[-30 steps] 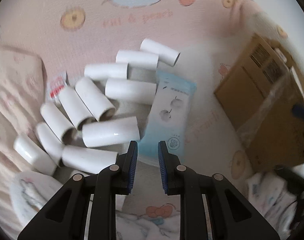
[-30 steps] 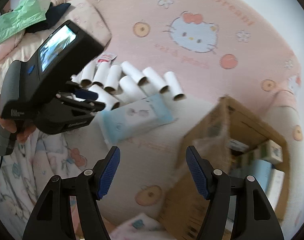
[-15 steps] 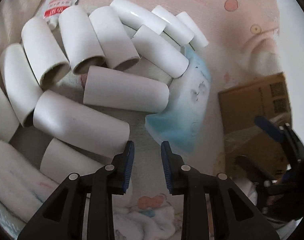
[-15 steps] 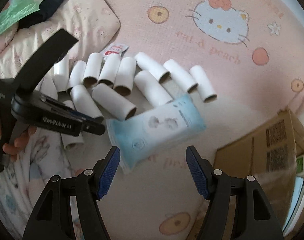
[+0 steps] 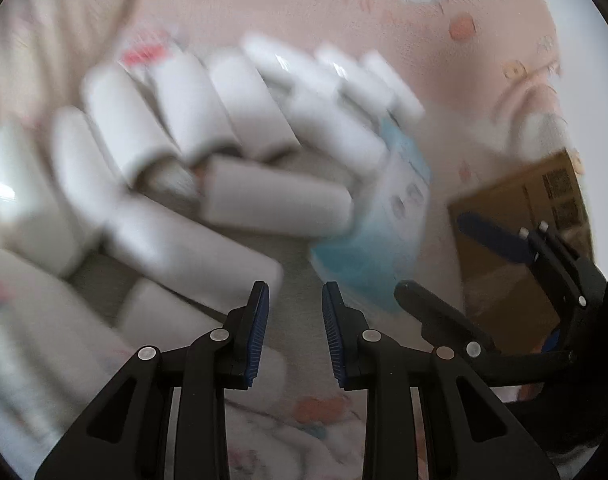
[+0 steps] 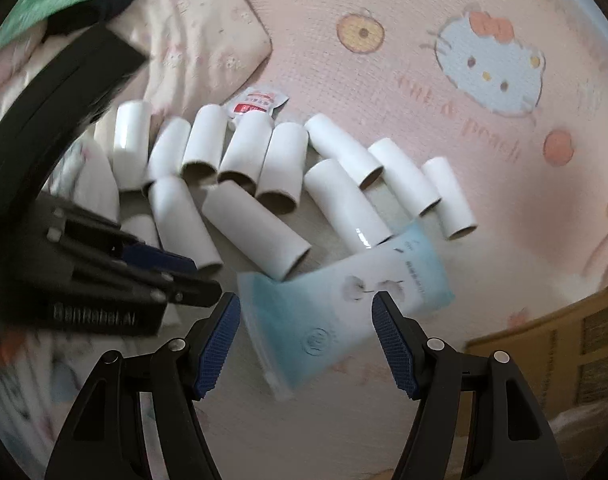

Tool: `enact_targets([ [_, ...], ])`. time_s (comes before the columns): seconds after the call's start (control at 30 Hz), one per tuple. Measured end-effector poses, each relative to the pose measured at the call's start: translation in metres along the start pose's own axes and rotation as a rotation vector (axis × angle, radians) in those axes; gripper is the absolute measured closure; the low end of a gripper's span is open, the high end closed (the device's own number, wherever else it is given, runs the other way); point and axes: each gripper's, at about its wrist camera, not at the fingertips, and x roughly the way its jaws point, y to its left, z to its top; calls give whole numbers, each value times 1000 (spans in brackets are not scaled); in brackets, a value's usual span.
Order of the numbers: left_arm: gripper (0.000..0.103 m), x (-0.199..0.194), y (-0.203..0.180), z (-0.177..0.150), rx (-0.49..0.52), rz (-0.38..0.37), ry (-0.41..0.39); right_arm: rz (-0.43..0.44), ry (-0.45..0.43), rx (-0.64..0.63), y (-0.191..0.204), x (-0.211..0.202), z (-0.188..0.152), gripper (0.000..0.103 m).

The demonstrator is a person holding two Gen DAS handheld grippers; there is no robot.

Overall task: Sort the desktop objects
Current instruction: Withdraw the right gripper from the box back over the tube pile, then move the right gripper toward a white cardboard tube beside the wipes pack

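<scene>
Left gripper (image 5: 295, 334): jaws parted after just opening, nothing between them, over bare mat beside the tubes.
Right gripper (image 6: 306, 346): jaws spread wide, straddling the blue tissue pack (image 6: 344, 304) without pressing it.
Cardboard tubes (image 6: 259, 184): white, lying in a loose heap on the pink mat (image 6: 384, 80), from 9 to 1 o'clock of the pack.
Red sachet (image 6: 257, 103): at 12 o'clock of the heap.
Cardboard box (image 6: 564, 344): at 4 o'clock, apart from the pack.
</scene>
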Motion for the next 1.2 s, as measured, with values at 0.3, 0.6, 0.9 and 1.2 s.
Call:
enact_targets([
  [0.3,77,-18,27,6,-114,39,-73,141,16,120,2,21,14,37],
  [0.6,77,-40,36,27,-80,139,-78,137,1,24,27,26,16,37],
  [0.9,77,-31,73,43,-129,42,-29,187,27,124,30,30,6,48],
  [1.2,77,-9,56,48,-55,121,64,234,83,182,38,42,-1,65],
])
